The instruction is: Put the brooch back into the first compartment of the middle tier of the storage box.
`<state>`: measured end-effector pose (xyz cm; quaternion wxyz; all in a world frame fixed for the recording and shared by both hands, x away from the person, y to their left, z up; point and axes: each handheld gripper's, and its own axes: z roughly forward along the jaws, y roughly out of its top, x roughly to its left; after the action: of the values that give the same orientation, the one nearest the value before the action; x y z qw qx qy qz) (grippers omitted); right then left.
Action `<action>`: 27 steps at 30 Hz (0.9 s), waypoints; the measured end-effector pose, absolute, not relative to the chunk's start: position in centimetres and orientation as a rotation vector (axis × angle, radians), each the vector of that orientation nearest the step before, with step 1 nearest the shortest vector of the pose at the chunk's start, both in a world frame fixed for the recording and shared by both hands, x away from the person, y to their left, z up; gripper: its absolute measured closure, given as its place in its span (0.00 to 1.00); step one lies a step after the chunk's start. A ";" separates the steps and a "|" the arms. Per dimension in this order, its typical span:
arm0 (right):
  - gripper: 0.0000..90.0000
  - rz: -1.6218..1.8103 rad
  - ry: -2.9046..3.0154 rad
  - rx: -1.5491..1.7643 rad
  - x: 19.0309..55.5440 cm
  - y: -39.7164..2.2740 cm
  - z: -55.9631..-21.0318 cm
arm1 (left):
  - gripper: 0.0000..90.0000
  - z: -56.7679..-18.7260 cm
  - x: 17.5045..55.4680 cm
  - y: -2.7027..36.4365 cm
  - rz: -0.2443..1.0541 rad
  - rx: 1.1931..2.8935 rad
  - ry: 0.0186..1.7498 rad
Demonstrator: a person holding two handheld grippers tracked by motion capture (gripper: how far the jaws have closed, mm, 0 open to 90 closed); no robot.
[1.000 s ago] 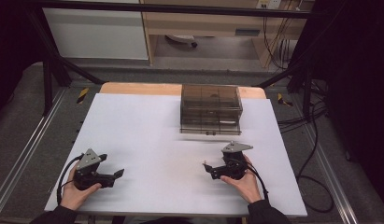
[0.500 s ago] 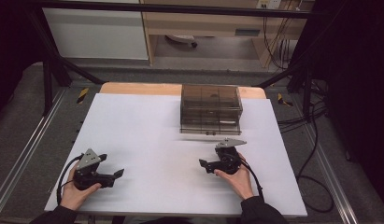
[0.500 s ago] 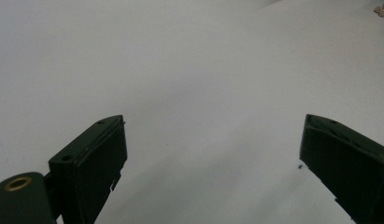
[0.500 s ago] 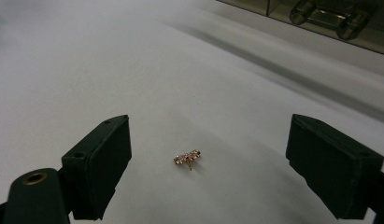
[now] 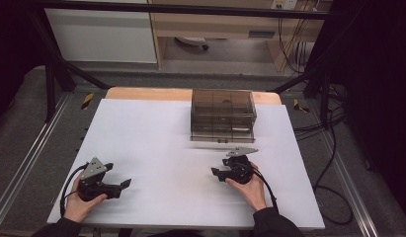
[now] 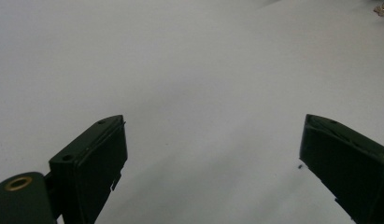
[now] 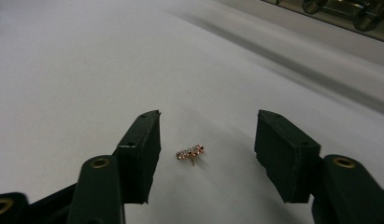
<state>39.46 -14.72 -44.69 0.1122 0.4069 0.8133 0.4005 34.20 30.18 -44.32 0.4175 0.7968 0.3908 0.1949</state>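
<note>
A tiny gold-coloured earring (image 7: 190, 152) set with small stones lies on the white table cover (image 5: 156, 133). My right gripper (image 7: 207, 135) straddles it. Its jaws have just been closing, and the earring sits between the pads with a gap on each side. In the high view the right gripper (image 5: 215, 173) lies low at the table's right, pointing left, a hand behind it. My left gripper (image 5: 121, 186) rests at the front left, jaws wide apart with only bare cover between them (image 6: 213, 140).
A smoky see-through drawer box (image 5: 223, 114) stands at the back, just beyond the right gripper; its lower edge shows in the right gripper view (image 7: 339, 11). Dark frame rails (image 5: 27, 163) and cables (image 5: 329, 163) flank the table.
The right gripper has tipped over so its grey plate now shows edge-on, and it has edged slightly left. Its jaws stand narrower. The left gripper has kept still.
</note>
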 end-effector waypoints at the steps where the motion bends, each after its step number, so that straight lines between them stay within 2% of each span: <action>1: 0.50 1.175 2.391 1.191 39.5 -14.7 -44.7 | 0.08 -44.3 34.2 30.2 0.489 1.999 0.981; 7: 0.59 1.153 2.421 1.191 39.5 -14.3 -44.8 | 0.08 -44.3 34.2 30.2 0.488 1.999 0.981; 18: 0.69 1.144 2.436 1.200 39.4 -14.2 -45.1 | 0.08 -44.3 34.2 30.2 0.489 1.997 0.981; 27: 0.73 1.141 2.444 1.203 39.4 -14.3 -45.1 | 0.08 -44.3 34.2 30.2 0.489 1.997 0.981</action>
<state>39.37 -14.27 -45.09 0.0940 0.4056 0.8239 0.3845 34.20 30.22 -44.33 0.4184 0.7963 0.3910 0.1950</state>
